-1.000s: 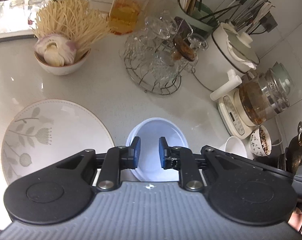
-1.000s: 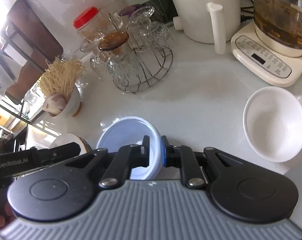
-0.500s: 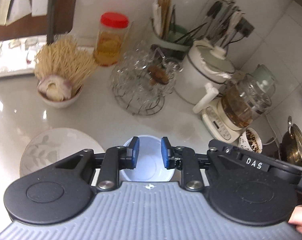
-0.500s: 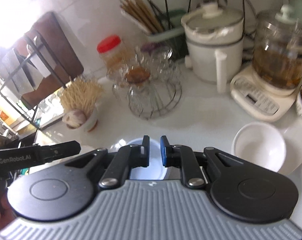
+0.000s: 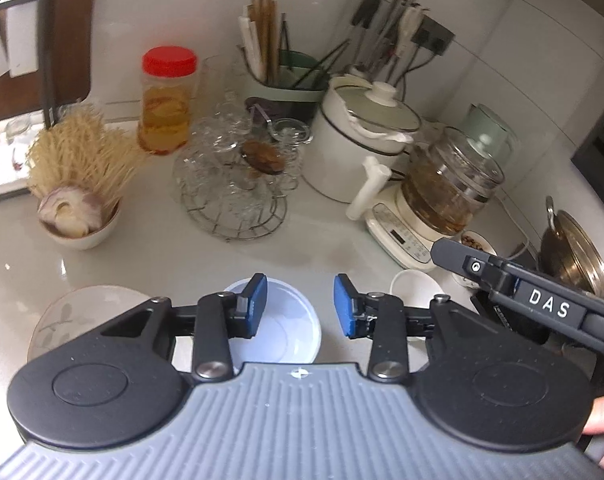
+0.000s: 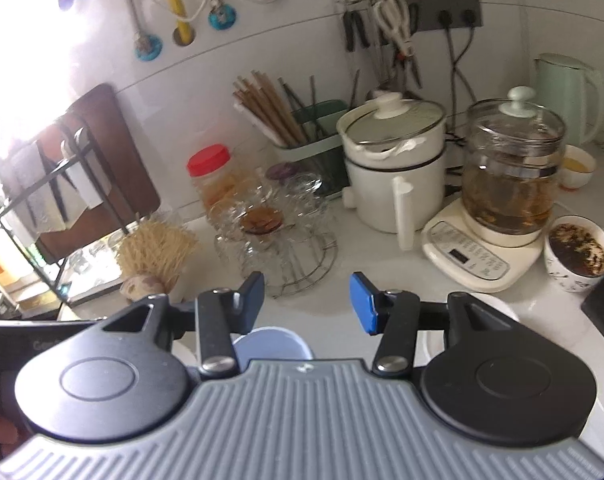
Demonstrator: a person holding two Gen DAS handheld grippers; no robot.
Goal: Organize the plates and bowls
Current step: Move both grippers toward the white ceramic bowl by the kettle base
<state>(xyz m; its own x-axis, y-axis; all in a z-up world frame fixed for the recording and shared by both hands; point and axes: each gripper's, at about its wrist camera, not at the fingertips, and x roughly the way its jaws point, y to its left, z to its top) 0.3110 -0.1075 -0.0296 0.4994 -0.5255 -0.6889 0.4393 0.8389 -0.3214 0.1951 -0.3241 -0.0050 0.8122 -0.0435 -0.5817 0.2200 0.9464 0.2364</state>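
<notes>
The left gripper [image 5: 300,306] had its jaws opening, nothing pinched between them, hovering over the pale blue bowl [image 5: 280,330] that sat on the white counter [image 5: 182,256]. The right gripper [image 6: 306,302] was opening too, empty, with that same bowl peeking out just below it. Only the left view caught the leaf-patterned plate [image 5: 62,320] to the left of the bowl. A small white bowl [image 5: 415,288] sat to the right. The blue bowl looked plain, glossy and empty.

Plates: one leaf-patterned plate [image 5: 62,316] is seen
Bowls: two empty, the pale blue bowl [image 5: 286,320] and white bowl [image 5: 415,286] beside it
Jars: one red-lidded jar [image 5: 166,100]
</notes>
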